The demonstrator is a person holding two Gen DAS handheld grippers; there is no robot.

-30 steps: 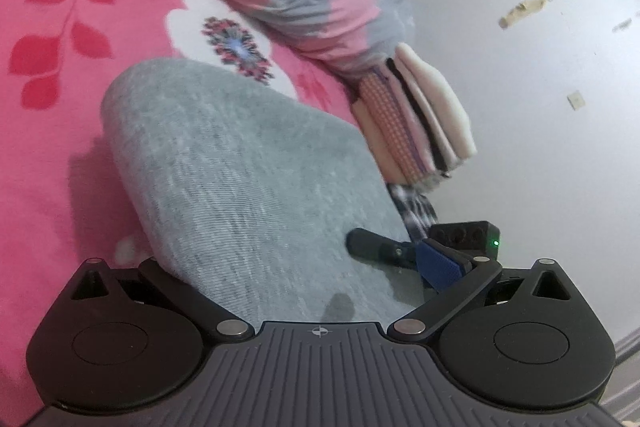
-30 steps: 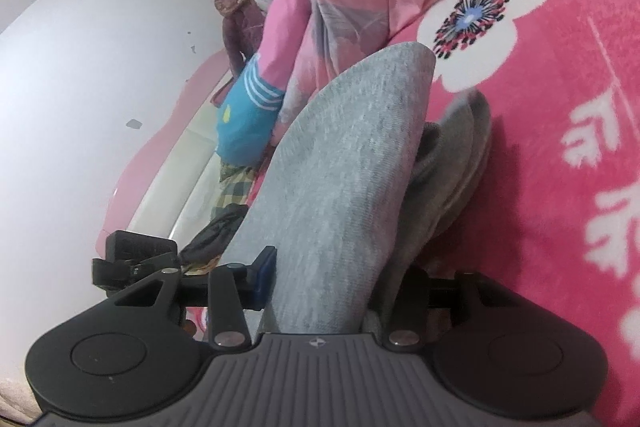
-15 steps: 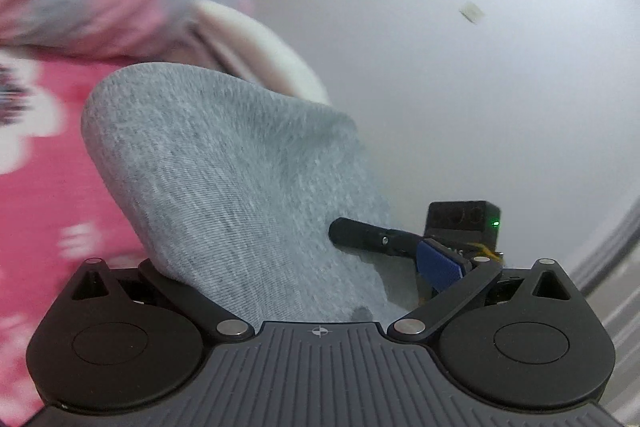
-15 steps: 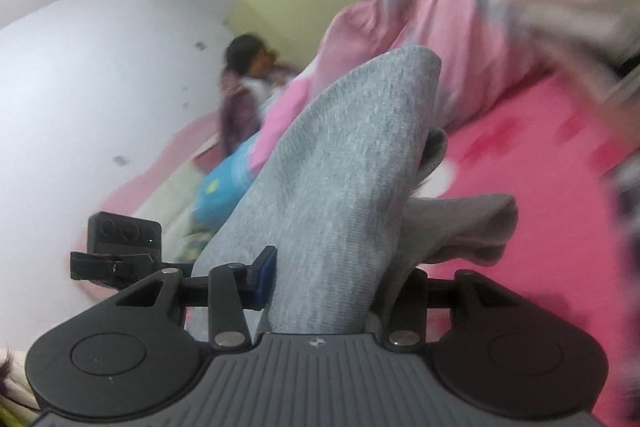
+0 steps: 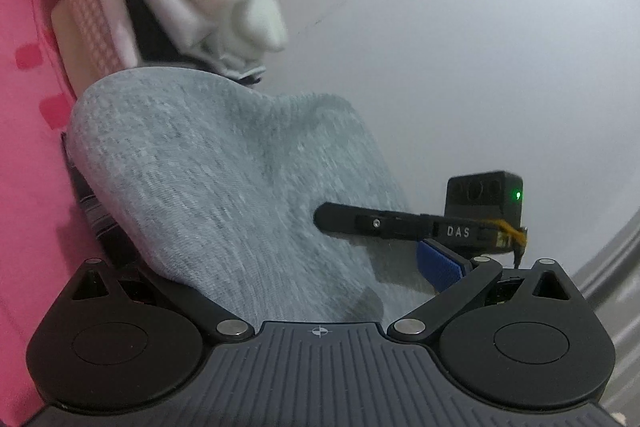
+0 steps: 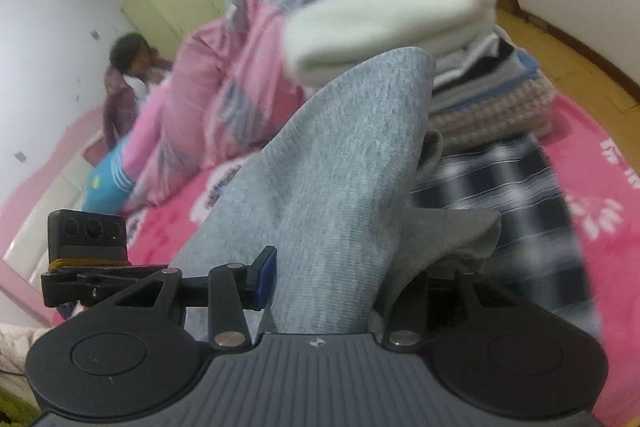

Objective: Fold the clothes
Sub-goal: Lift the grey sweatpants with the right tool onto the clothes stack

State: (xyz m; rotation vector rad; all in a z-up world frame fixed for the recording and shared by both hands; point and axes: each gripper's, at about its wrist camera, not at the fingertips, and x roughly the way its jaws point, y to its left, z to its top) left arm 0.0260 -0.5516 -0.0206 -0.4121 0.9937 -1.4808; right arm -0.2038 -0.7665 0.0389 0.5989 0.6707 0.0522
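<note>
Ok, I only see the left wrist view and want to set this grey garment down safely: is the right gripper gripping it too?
Observer: Yes, the right gripper is shut on the grey garment.
Operator: What lies by the stack?
Observer: A dark plaid garment lies on the pink sheet in front of the folded stack.
Operator: Anyone nearby?
Observer: A person is at the far side of the bed.
</note>
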